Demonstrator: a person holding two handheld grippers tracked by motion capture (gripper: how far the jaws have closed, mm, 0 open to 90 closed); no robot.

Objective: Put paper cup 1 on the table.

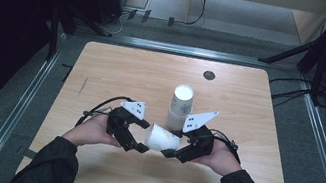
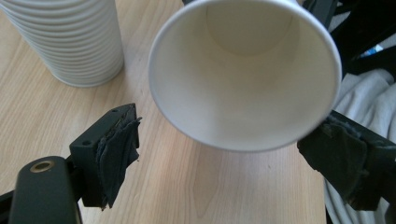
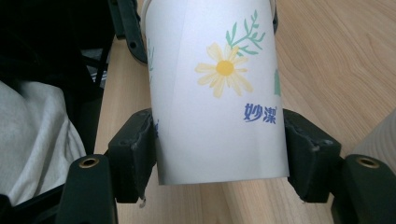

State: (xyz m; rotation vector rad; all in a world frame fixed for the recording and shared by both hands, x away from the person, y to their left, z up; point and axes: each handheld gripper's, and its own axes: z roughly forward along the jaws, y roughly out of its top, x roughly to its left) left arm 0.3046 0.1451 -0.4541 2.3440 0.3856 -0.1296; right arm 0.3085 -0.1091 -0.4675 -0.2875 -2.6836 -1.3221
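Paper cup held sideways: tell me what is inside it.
Nothing. The left gripper view looks straight into the cup: bare white wall down to a bare bottom. The right tongs clamp its base; the left tongs stand open at its rim.

The paper cup (image 3: 217, 93) bears the blue Chinese brand mark "妙潔" on its side wall, printed just below a yellow daisy (with a green sprig above it). It sits between the right gripper's (image 3: 219, 154) fingers (image 3: 135, 149), nearer the right-hand one in that gripper's view.
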